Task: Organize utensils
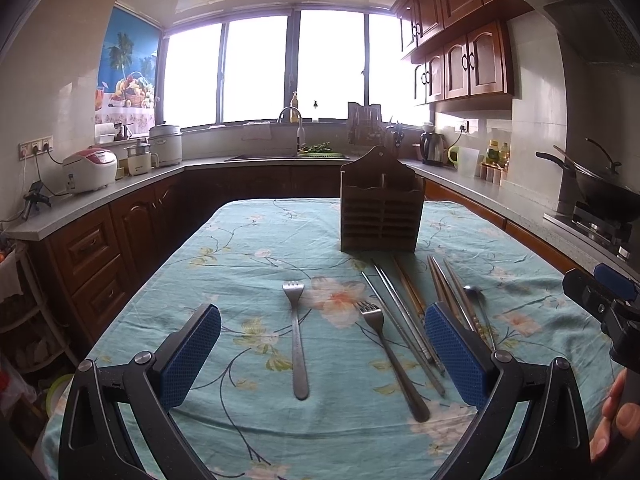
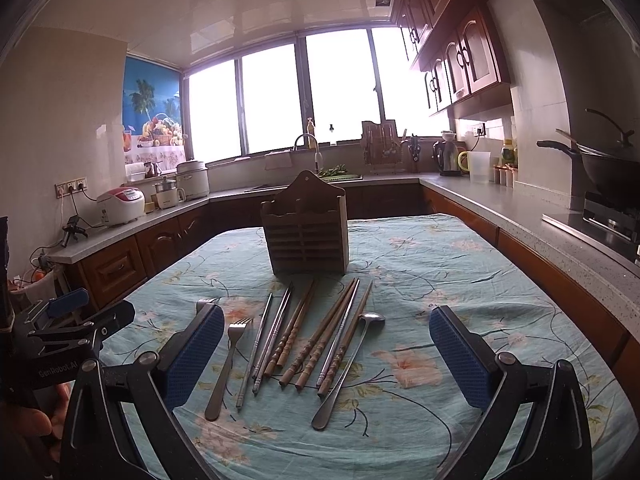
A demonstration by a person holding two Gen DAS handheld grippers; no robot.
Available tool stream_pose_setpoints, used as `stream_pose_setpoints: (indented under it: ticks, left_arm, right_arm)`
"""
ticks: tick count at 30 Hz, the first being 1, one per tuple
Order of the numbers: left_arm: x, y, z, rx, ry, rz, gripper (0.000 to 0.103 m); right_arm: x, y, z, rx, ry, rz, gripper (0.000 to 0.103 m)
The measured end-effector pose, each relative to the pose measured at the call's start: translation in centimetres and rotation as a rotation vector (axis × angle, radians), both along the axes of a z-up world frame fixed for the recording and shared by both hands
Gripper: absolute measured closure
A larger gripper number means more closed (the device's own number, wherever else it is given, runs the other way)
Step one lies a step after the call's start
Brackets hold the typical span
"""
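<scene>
- While both tongs hang above the worktop (image 1: 248, 240), we see the left tongs (image 1: 322, 354) spread wide and empty, their blue pads (image 1: 454, 354) dimpled like mesh.
- Between the left tongs' fingers lie two flat steel forks (image 1: 295, 336), tines pointing away, on a teal floral cloth (image 2: 440, 264) that is slightly creased.
- Our right tongs (image 2: 326, 354) are also parted, gripping nothing.
- Between the right tongs' fingers fan thin metal chopsticks (image 2: 276, 332), turned wooden chopsticks (image 2: 320, 340) with ringed ends, and a slim steel spoon (image 2: 352, 356) with a round bowl.
- Straight beyond both tongs stands an upright slatted wooden holder (image 2: 308, 236) with a peaked back, past the utensils' far tips.
</scene>
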State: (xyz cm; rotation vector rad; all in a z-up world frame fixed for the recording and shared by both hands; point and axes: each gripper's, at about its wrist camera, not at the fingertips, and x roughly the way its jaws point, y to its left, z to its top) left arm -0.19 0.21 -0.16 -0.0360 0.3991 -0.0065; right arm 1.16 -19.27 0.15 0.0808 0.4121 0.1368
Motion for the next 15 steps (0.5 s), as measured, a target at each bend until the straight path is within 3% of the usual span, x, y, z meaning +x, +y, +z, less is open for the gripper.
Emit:
stream_pose_setpoints:
  ticks: [8, 15]
  left_arm:
    - [1.0, 0.5, 0.1, -0.032, 0.038, -0.011, 0.001]
    - [3.7, 1.4, 0.7, -0.098, 0.152, -0.065, 0.001]
  right_arm:
    - [0.6, 0.0, 0.0, 0.000, 0.022, -0.003, 0.000]
    - [2.3, -0.6, -0.1, 0.017, 0.083, 0.001, 0.000]
